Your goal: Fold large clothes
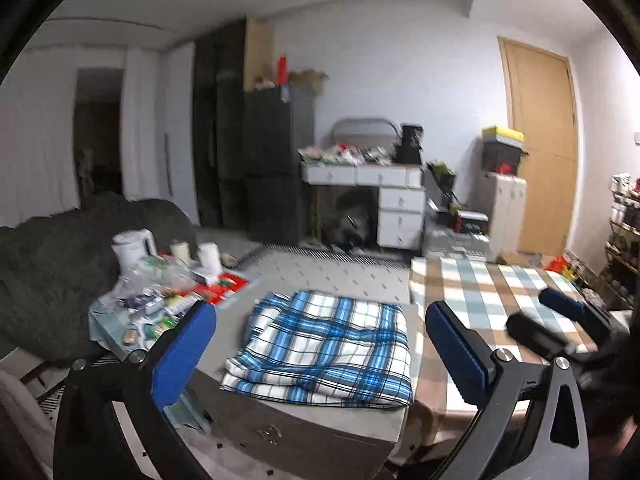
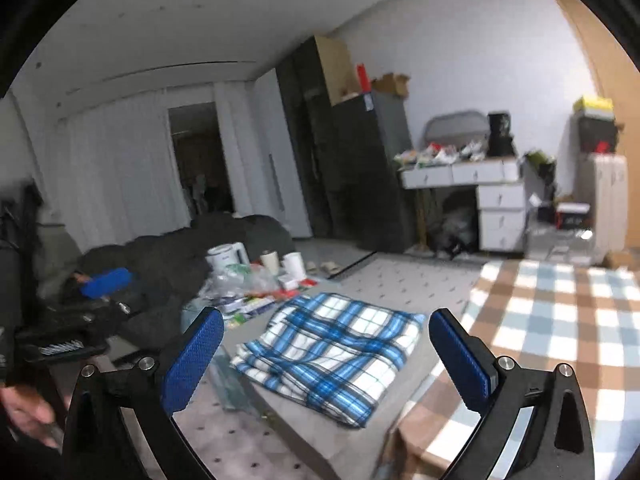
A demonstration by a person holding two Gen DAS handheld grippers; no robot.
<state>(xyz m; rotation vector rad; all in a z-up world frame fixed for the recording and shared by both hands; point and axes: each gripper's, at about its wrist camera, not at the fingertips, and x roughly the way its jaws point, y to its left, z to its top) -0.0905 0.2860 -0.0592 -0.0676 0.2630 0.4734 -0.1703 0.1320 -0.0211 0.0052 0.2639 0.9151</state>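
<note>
Nearest to me, my left claw (image 1: 320,344) stands spread wide with nothing between its blue pads, and my right claw (image 2: 326,354) is the same: fully spread, empty, raised clear of the cloth. Both point out over the low grey bench (image 1: 320,420).

Just beyond the fingertips, the blue plaid garment (image 1: 324,348) lies on the bench top as a compact rectangle, several layers stacked, its edges roughly squared. I judge the folding of this piece to be finished or nearly so, and this moment is the release and pull-back after a fold. My next move would be either to tidy a loose edge at the near side or to leave this piece and fetch another; either way the claws must come down again from above without dragging the top layer askew.

To the right, touching or just beside the bench, sits a bench with a brown-and-blue checked cloth (image 1: 500,296), bare and useful as a setting-down place. To the left, a heap of packets and bottles (image 1: 168,296) crowds the bench edge near the garment, with a white kettle (image 1: 134,246) behind it; a wide sweep of the left claw could knock those. Farther off stand a dark sofa (image 1: 52,272), white drawers (image 1: 400,208) and a wooden door (image 1: 544,148).
</note>
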